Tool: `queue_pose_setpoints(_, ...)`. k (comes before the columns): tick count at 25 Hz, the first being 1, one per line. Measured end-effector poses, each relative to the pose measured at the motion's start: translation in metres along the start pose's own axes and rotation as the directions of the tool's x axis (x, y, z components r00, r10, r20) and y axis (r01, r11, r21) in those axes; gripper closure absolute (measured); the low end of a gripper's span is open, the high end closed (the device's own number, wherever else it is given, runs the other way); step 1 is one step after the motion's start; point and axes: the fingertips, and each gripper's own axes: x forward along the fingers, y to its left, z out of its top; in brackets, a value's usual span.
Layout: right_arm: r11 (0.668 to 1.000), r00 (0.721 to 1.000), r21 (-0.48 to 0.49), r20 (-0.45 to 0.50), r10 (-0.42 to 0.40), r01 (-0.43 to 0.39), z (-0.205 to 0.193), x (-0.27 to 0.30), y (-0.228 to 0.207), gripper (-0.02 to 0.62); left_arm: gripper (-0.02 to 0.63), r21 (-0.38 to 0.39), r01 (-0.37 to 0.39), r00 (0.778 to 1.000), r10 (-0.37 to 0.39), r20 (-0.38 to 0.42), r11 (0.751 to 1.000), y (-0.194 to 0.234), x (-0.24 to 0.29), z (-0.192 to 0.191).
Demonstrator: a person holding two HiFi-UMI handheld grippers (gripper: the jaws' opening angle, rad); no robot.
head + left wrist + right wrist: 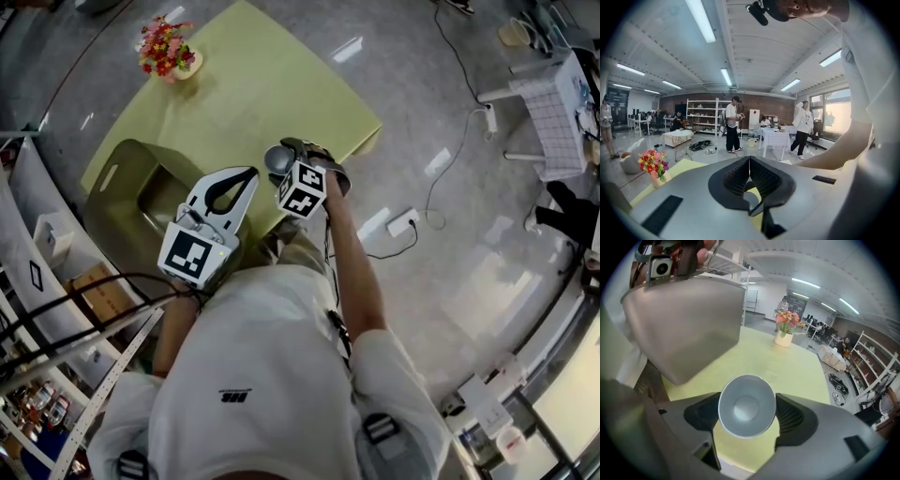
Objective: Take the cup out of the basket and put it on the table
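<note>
Looking down from the head view, the right gripper (287,156) is clamping the cup (277,161) by its sides and holding it over the table (272,84), near the edge closest to the person, at about 5 o'clock of the tabletop. The basket (127,202) is sitting at 8 o'clock of the cup, off the table's left side (I can't tell whether it is touching the table). So the cup is already out of it. The left gripper (242,183) is hanging between basket and cup. The flowers (165,45) are standing at the far 11 o'clock corner, well apart. A cable and power strip (403,223) are lying on the floor at 3 o'clock.

In the left gripper view, the jaws are meeting tip to tip with nothing between them. They are pointing out across the room, with a strip of table below and the flowers at 9 o'clock.

In the right gripper view, the cup (746,411) is facing the camera mouth-first, with both pads pressing on its wall. Bare tabletop is stretching toward 12 o'clock, up to the flowers (787,326). The table's edge is showing at 6 o'clock, just under the cup. The left gripper's pale body is looming at 10 o'clock (the one thing nearby to bump).

The lifting-out looks done. What is left, I'd judge, is lowering the cup, seating its base and letting go. There is more room toward 12 o'clock than at the edge.
</note>
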Motion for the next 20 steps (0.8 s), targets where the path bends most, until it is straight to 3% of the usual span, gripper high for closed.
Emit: queue_pose_setpoints(20, 1.000, 1.000, 0.026, 0.020, 0.002, -0.002, -0.0043, 0.0034, 0.0012, 0.230, 0.594, 0.006, 0.004, 1.000, -0.004, -0.010, 1.000, -0.0012, 0.0009, -0.0005)
